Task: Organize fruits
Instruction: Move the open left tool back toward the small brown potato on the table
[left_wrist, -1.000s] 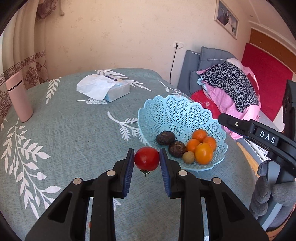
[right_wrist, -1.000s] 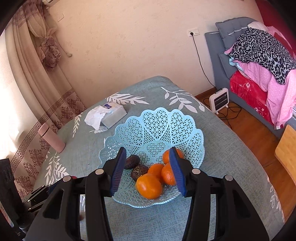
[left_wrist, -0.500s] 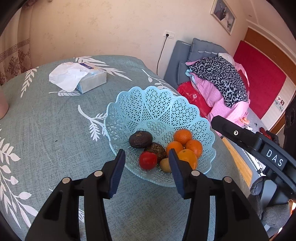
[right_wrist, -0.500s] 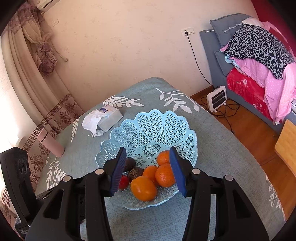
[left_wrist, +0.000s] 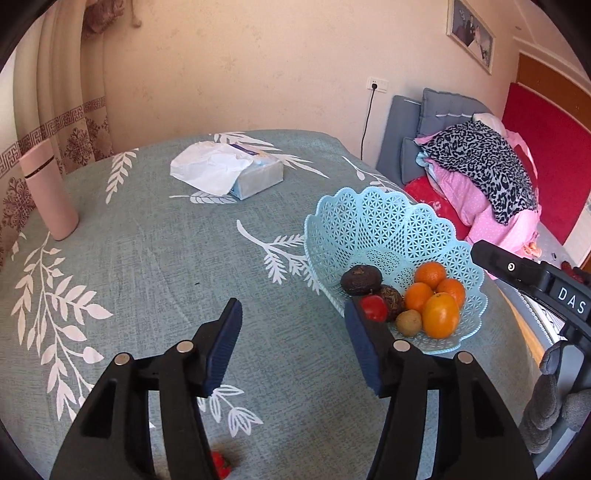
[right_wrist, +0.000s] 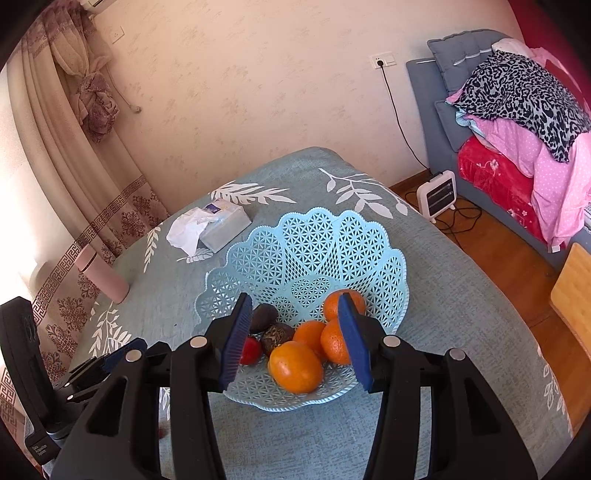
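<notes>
A light blue lattice basket (left_wrist: 384, 225) (right_wrist: 310, 243) on the table holds several oranges (left_wrist: 440, 314) (right_wrist: 294, 366), two dark avocados (left_wrist: 360, 279) (right_wrist: 263, 317), a small kiwi (left_wrist: 408, 322) and a red tomato (left_wrist: 373, 308) (right_wrist: 250, 350). My left gripper (left_wrist: 293, 343) is open and empty, over the cloth to the left of the basket. My right gripper (right_wrist: 295, 339) is open and empty, above the basket's near side. A small red fruit (left_wrist: 220, 466) lies on the cloth under the left gripper, partly hidden.
A tissue box (left_wrist: 236, 172) (right_wrist: 218, 225) lies at the far side of the table. A pink bottle (left_wrist: 48, 192) (right_wrist: 101, 277) stands at the left edge. A bed with piled blankets (left_wrist: 487, 184) and a small heater (right_wrist: 437, 195) are to the right.
My left gripper carried the tomato to the basket, opened and left it there, then drew back to the left. My right gripper stayed open above the basket.
</notes>
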